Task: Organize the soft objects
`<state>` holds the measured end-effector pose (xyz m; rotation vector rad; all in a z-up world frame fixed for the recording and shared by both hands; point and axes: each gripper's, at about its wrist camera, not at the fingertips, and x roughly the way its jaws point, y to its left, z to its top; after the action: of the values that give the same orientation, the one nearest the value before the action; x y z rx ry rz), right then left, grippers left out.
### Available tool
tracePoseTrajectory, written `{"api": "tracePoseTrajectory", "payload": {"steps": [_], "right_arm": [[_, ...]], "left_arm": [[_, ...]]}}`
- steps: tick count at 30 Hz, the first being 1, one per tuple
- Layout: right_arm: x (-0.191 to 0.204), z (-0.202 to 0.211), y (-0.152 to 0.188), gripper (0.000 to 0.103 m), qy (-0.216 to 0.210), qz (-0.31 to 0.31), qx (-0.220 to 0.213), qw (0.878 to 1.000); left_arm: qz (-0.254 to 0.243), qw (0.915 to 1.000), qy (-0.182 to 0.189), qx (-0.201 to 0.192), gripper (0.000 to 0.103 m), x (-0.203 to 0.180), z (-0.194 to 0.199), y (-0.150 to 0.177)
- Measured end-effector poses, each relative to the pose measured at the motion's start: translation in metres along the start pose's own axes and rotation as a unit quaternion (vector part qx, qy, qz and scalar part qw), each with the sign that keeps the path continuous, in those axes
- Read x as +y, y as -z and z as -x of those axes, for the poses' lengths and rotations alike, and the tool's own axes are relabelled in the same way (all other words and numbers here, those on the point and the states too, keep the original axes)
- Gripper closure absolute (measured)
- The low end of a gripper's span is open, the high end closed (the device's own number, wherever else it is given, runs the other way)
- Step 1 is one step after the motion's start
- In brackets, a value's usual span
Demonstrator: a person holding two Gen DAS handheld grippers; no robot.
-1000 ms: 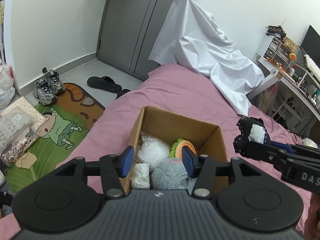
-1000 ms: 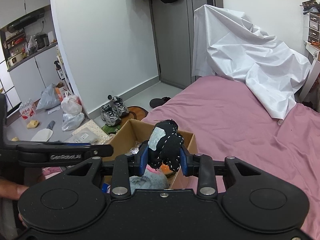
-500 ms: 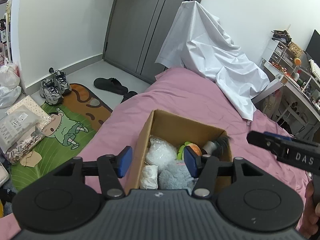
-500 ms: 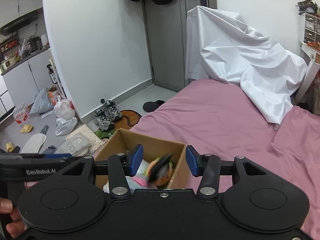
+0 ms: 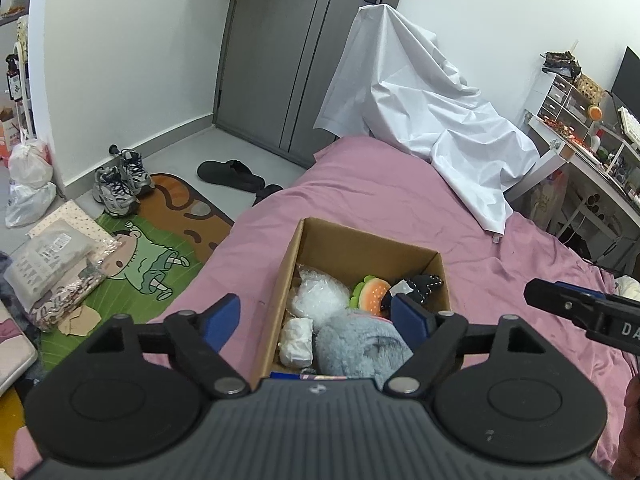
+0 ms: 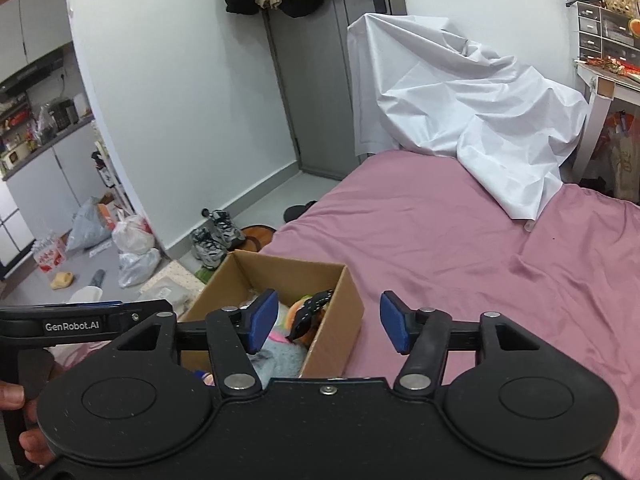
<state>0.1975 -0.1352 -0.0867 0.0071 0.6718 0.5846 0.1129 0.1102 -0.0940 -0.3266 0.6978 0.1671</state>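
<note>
Left gripper (image 5: pixel 316 322): jaws wide apart, blue pads bare, holding nothing. It hangs over the near end of the cardboard box (image 5: pixel 288 264); the left pad lies over pink bedding outside the box wall, the right pad over the box interior.

Right gripper (image 6: pixel 328 326): jaws wide apart, empty. Its left pad lies over the box opening, its right pad over open bedsheet to the box's right.

Box contents, left wrist view:
- black plush with white stitching (image 5: pixel 416 286), far right corner, touching the right wall
- burger plush (image 5: pixel 370 294), just beside the black plush
- bubble wrap bundle (image 5: pixel 318 298), against the left wall
- small white wad (image 5: pixel 297 340), near left
- grey fluffy plush (image 5: pixel 360 346), near end, partly hidden by the gripper body

Box: top open, flaps not visible, sitting on the pink bed (image 5: pixel 380 200) near its left edge.

Open room: bare pink sheet beyond and to the right of the box; a white sheet (image 5: pixel 420 120) drapes over the far end of the bed.

Room: grey door (image 5: pixel 292 60) behind the bed; cartoon floor mat (image 5: pixel 152 256), sneakers (image 5: pixel 118 182) and black slippers (image 5: pixel 230 174) on the floor to the left; a cluttered surface (image 5: pixel 580 148) at far right.
</note>
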Motion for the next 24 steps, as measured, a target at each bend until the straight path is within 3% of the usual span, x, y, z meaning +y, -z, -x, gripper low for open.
{"api": "tracePoseTrajectory", "payload": {"steps": [7, 17, 24], "right_arm": [[-0.007, 0.017, 0.0, 0.035, -0.017, -0.014, 0.005, 1.0], [-0.021, 0.056, -0.011, 0.007, -0.036, -0.038, 0.0, 0.999], [-0.034, 0.083, -0.016, 0.0, -0.046, -0.05, 0.016, 0.998]], "left_arm": [[-0.01, 0.9999, -0.001, 0.006, 0.011, -0.01, 0.024, -0.003], [-0.043, 0.9987, 0.014, 0.022, 0.004, -0.039, 0.059, -0.006], [-0.061, 0.9981, 0.003, 0.01, 0.001, -0.057, 0.084, -0.005]]}}
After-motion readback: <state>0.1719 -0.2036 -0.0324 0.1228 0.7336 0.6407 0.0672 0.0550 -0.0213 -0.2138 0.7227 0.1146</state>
